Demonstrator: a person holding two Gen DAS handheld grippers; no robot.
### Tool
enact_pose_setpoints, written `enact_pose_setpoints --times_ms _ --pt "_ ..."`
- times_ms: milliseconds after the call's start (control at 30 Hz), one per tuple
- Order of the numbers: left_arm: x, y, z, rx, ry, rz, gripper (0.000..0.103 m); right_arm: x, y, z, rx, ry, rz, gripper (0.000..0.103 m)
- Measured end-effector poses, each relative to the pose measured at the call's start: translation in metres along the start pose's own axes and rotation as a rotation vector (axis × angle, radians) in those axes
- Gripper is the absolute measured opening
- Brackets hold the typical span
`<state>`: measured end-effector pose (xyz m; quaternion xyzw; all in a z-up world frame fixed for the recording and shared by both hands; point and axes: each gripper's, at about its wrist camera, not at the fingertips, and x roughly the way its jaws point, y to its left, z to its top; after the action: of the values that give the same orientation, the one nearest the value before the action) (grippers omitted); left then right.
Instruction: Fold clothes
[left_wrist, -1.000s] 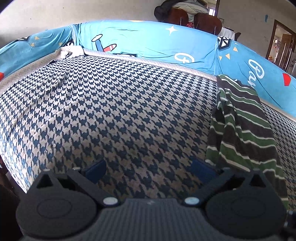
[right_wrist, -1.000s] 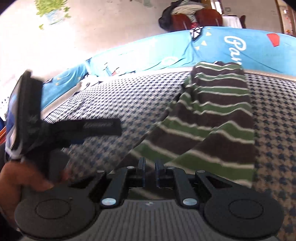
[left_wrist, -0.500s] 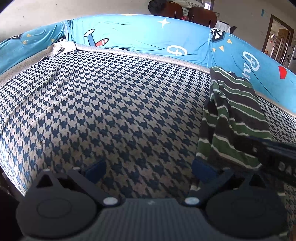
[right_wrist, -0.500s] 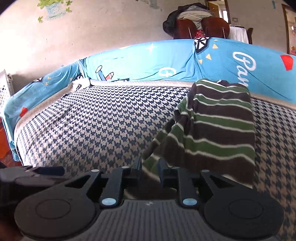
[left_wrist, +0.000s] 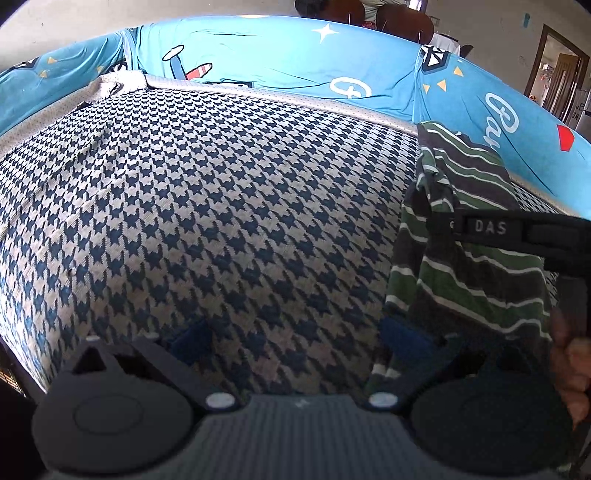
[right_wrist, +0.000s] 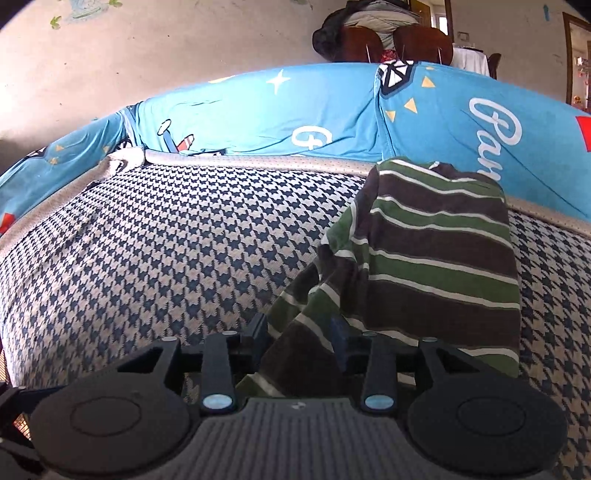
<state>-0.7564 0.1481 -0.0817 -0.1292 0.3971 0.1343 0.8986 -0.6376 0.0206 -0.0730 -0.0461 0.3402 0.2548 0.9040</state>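
Your blue-and-beige houndstooth sofa seat (left_wrist: 207, 206) fills both views, with a bright blue cartoon-print cover (right_wrist: 332, 118) across the top of each frame. The green, brown and white striped garment (right_wrist: 436, 258) lies folded at the right of the frame, its near corner running down between the fingers of your right gripper (right_wrist: 301, 334), which are opening around it. Your left gripper (left_wrist: 295, 334) hovers over bare seat, fingers spread wide.

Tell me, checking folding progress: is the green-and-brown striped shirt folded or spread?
Folded: the green-and-brown striped shirt lies as a narrow, layered strip, near edge still rumpled.
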Motion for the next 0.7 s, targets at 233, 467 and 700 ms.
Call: enact_pose_setpoints --times_ms 233,467,700 --pt "0.000 -0.004 -0.001 0.004 0.004 0.005 0.103 0.012 0.001 0.000 -0.016 -0.004 -0.038 0.016" --pt "-0.001 -0.005 -0.003 0.012 0.003 0.011 0.103 0.015 0.006 0.008 -0.031 -0.049 -0.019 0.005" --pt "0.001 -0.008 -0.004 0.031 0.003 0.026 0.103 0.015 0.011 0.020 0.003 -0.093 0.068 0.004"
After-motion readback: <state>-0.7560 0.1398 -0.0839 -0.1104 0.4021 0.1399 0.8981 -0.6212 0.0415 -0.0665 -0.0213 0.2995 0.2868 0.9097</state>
